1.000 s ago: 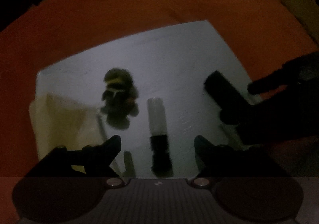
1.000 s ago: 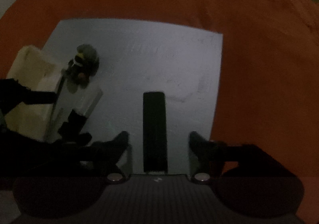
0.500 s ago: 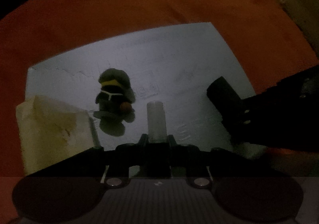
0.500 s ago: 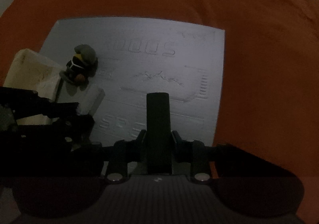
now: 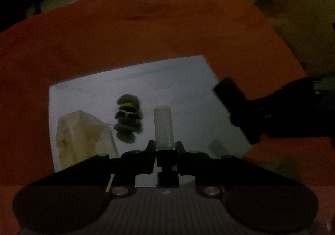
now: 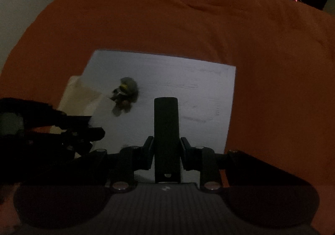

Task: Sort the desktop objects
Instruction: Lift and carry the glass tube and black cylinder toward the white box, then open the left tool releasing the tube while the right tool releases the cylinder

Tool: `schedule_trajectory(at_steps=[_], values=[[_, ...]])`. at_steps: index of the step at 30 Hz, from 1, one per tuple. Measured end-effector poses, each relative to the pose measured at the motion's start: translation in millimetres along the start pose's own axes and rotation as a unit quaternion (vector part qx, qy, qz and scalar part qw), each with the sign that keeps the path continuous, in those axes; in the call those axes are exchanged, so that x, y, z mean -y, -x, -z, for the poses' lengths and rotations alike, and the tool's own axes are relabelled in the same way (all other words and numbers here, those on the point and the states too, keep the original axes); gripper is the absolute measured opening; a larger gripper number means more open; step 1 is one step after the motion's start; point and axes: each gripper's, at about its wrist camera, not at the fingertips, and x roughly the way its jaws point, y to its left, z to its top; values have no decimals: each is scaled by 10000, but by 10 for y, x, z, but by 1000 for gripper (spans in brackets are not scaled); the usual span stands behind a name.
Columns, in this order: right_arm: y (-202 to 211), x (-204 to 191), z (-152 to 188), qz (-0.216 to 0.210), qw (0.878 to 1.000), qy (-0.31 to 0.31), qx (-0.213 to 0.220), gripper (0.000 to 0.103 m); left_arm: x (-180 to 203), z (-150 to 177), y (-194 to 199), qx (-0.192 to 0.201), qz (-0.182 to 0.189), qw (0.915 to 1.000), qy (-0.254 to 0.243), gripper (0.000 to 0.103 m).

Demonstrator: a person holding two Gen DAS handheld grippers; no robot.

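Dim room, and we see an orange cloth covering the table, with a pale grey board lying flat on it. Both views are dark and a bit blurred.

We see the left gripper pinching a small cylinder, clear at the top end and black at the gripped end; the jaws are pressed against its dark lower part and the clear part sticks out forward, over the near half of the board. In the right wrist view this gripper shows only as a dark shape at the board's left side, so we cannot tell its jaws from there.

We see the right gripper clamped on a black bar, one finger on each side, bar pointing forward over the board's near edge. From the left wrist view the same bar juts over the board's right edge with the right gripper dark behind it.

On the board a small dark figurine with a yellow band stands left of centre, untouched. Just beside it, at the board's left edge, we see a cream open box. A thin stick lies along the box's right side; we cannot tell what it is.
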Motion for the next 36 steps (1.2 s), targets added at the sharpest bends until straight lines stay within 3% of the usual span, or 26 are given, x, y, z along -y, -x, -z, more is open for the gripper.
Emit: schedule_trajectory(at_steps=[3,6,13,19,28,36], values=[[156,-94,118,-105,9998,132,44,28,52,86,123,-73,122,9998,-169,16],[316,-200,237,-295,9991,300,90,28,101,265,309,-14,-14,9985,-540,16],[642,-473,476,-495,9955,729,351,28,63,658,623,51,88,9990,-447,16],[754,-680,720,-841,9905,1052,275,28,124,933,868,70,238,9981,-572,16],[529,-914,1230,-1019,9854,1330,-315,28,327,1478,947,-270,601,9948,-773,16],[129,-982,1623,-823,9794,1599,-919,28,290,1806,530,-863,482,9922,-754,16]])
